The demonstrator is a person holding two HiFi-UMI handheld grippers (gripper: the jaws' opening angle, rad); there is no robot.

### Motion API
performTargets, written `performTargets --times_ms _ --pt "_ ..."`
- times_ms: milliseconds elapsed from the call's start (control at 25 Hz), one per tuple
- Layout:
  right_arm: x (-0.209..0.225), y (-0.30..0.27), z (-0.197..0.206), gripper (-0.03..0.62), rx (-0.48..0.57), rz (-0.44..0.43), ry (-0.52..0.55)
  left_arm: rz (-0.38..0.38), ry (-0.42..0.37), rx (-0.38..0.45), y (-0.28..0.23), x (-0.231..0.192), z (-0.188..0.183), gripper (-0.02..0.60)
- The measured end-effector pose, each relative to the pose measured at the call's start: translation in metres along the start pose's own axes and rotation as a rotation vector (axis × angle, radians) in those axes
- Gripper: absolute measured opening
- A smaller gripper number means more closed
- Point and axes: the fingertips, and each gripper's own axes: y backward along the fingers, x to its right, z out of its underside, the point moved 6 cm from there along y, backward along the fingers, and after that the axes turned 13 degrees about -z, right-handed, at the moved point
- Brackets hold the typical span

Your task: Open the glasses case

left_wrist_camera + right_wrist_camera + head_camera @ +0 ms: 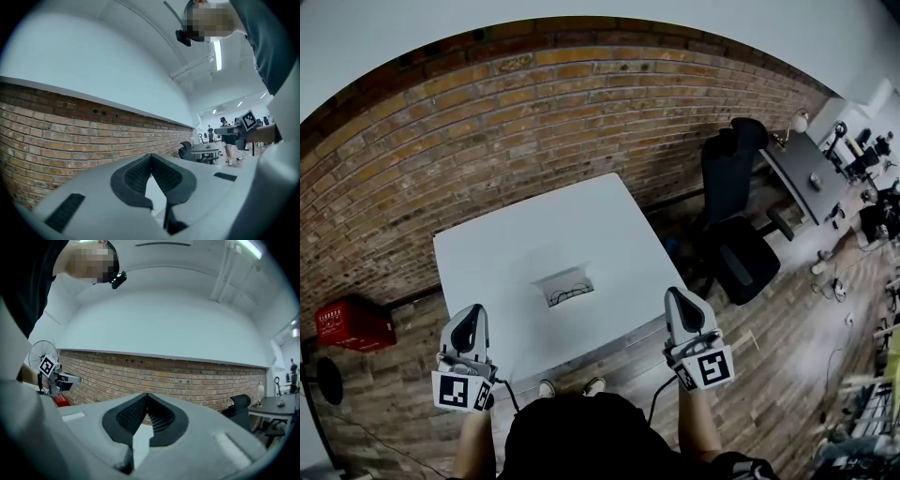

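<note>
The glasses case (565, 286) is a small pale box in the middle of the white table (516, 253). Its top looks open, with dark glasses showing inside. My left gripper (472, 317) is held near the table's front left corner, well short of the case, shut and empty. My right gripper (678, 298) hangs off the table's front right edge, also shut with nothing in it. In the left gripper view the pads (140, 174) meet at the tip and point level at the brick wall. The right gripper view shows the same closed pads (133, 413); the case is not seen there.
A brick wall (487, 122) runs behind the table. A black office chair (736, 225) stands to the right, with a grey desk (811, 173) beyond it. A red crate (353, 323) sits on the wooden floor at the left. My shoes (570, 385) are at the table's front edge.
</note>
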Motion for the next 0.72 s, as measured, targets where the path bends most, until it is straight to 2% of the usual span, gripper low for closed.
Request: performTargets --times_ms 200,720 --pt "-0.010 0.014 -0.006 0.005 0.006 0.042 -0.007 -0.058 0.018 0.020 0.025 -0.007 -0.006 0.006" --pt "-0.014 0.017 -0.009 0.005 -0.011 0.046 -0.005 -0.047 0.020 0.018 0.028 -0.002 -0.007 0.006"
